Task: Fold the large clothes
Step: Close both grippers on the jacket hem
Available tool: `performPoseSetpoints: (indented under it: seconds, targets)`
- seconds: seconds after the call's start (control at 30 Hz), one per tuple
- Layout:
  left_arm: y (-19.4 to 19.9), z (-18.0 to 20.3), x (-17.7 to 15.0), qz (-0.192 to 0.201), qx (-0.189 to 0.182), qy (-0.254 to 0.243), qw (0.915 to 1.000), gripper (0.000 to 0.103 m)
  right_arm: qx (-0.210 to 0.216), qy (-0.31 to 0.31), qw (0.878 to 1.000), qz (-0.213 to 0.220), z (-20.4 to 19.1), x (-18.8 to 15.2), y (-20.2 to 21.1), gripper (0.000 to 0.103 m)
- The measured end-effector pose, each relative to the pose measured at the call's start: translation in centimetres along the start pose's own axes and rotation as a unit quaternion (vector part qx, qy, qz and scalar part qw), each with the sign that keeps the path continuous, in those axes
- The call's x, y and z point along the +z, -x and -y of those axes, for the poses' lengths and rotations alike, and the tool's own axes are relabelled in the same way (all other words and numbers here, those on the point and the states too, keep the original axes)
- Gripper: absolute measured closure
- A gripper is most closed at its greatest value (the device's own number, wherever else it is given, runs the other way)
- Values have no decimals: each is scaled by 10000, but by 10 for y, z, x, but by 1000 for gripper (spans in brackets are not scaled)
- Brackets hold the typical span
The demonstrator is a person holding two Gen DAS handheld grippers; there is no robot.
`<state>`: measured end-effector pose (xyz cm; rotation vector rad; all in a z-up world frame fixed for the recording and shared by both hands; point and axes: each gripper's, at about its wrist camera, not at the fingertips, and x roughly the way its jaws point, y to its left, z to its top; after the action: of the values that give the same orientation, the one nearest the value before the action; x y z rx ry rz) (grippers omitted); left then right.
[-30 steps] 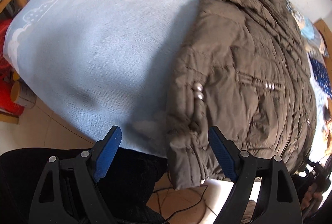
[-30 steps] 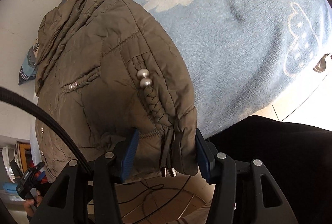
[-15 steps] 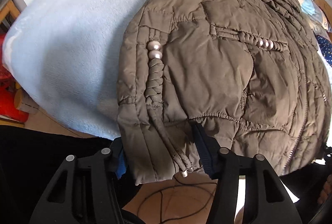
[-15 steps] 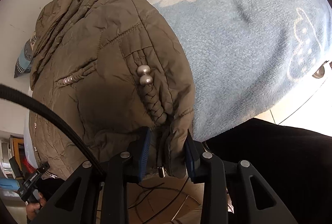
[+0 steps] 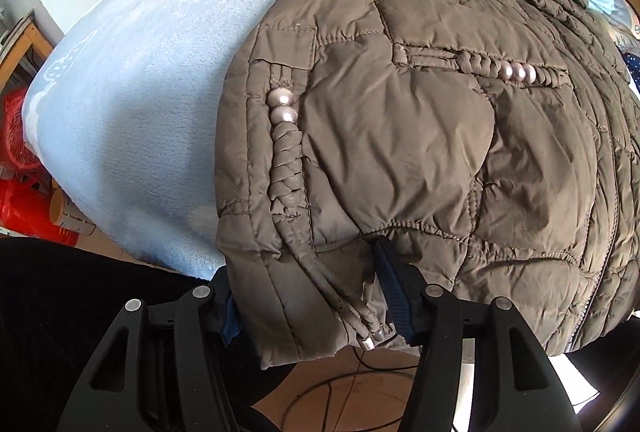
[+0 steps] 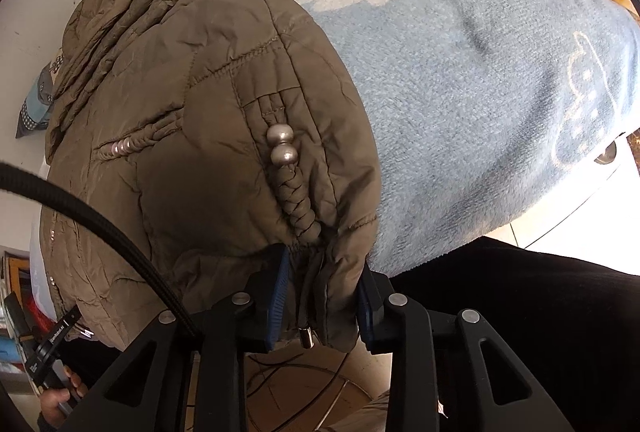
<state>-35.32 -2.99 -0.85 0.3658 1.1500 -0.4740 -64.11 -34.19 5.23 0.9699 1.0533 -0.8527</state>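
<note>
An olive-brown quilted jacket [image 5: 400,132] with braided cords and silver beads lies on a light blue blanket [image 5: 140,92], its hem hanging over the near edge. My left gripper [image 5: 304,264] has one hem corner between its blue pads, which press the fabric while the jaws are opening slightly. In the right wrist view, the other hem corner of the jacket [image 6: 180,112] is bunched between the pads of my right gripper [image 6: 323,264], whose jaws are closing on it. A cord's metal tip hangs below each grip.
The blue blanket [image 6: 460,92] stretches away beside the jacket. Red crates [image 5: 20,152] and a wooden frame [image 5: 20,44] stand at the left. A person's black clothing [image 6: 540,312] is close below. Cables [image 5: 340,392] lie on the floor. A hand [image 6: 52,392] holds a gripper handle.
My left gripper moved right from the blanket's edge onto the jacket's hem corner and closed on it. My right gripper's jaws narrowed onto the other hem corner.
</note>
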Motion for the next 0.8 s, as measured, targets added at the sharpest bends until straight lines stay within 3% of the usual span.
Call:
performPoseSetpoints:
  seconds: [0.1, 0.33, 0.7, 0.8]
  targets:
    - [-6, 3, 8, -10, 34, -16, 10000, 43, -63, 67, 10000, 21, -4, 0, -1, 77]
    - [-16, -4, 14, -40, 76, 29, 10000, 36, -152, 159, 9998, 15, -14, 1, -6, 77]
    - [-19, -17, 16, -81, 88, 51, 9999, 33, -66, 115, 9999, -5, -7, 2, -4, 78]
    - [-11, -17, 13, -20, -60, 43, 10000, 46, -46, 160, 9998, 46, -5, 2, -1, 84]
